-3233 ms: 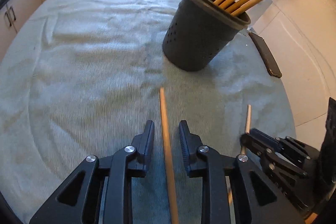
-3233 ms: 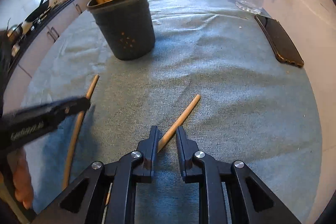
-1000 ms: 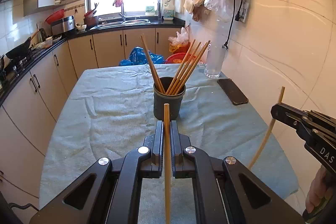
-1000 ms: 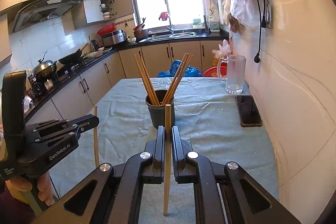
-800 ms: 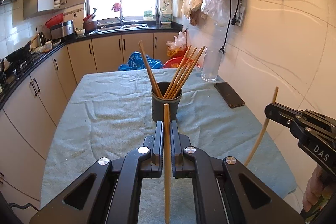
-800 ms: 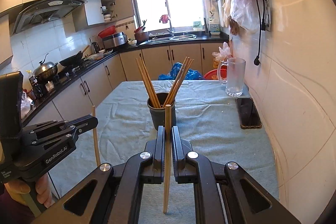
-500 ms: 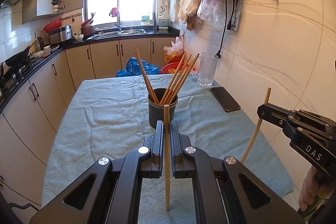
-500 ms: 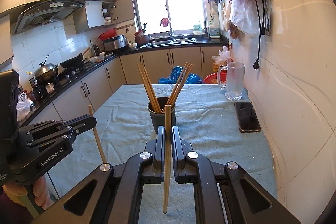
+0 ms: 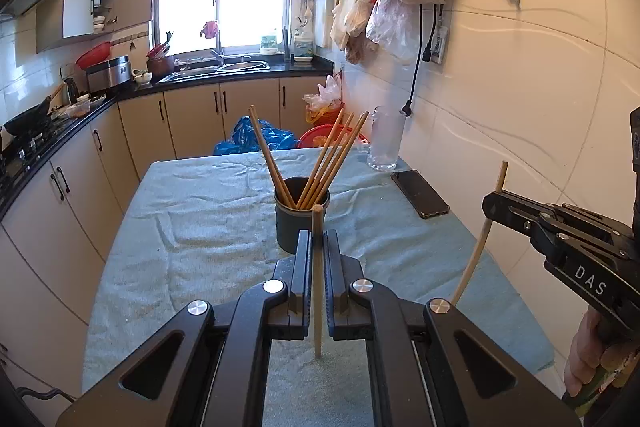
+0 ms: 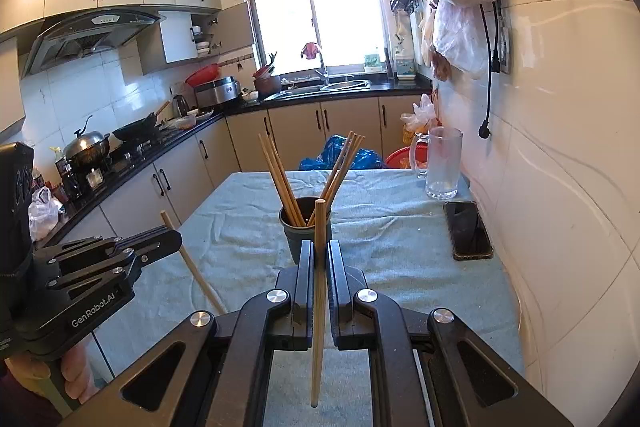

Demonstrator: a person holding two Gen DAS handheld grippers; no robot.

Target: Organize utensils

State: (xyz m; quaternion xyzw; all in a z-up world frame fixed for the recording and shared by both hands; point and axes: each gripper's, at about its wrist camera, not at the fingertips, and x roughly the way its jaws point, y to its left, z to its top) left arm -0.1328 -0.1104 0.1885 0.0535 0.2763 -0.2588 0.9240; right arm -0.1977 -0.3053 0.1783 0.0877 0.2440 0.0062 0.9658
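A dark round utensil holder (image 9: 301, 223) (image 10: 305, 227) stands mid-table with several wooden chopsticks leaning out of it. My left gripper (image 9: 317, 247) is shut on one wooden chopstick (image 9: 317, 283), held upright well above the table and short of the holder. My right gripper (image 10: 319, 255) is shut on a second wooden chopstick (image 10: 319, 299), also upright and in front of the holder. Each gripper shows in the other's view: the right one (image 9: 490, 205) at the right edge with its stick (image 9: 480, 251), the left one (image 10: 174, 237) at lower left with its stick (image 10: 196, 275).
A pale green cloth (image 9: 208, 227) covers the table. A black phone (image 9: 420, 194) (image 10: 467, 230) and a glass mug (image 9: 385, 143) (image 10: 442, 163) sit near the tiled right wall. Cabinets and a stove counter run along the left; a sink is under the window.
Both grippers went from the table, open around lying chopsticks, to shut and raised with the sticks upright. Over the last second the left view rose slightly; the holder looks smaller.
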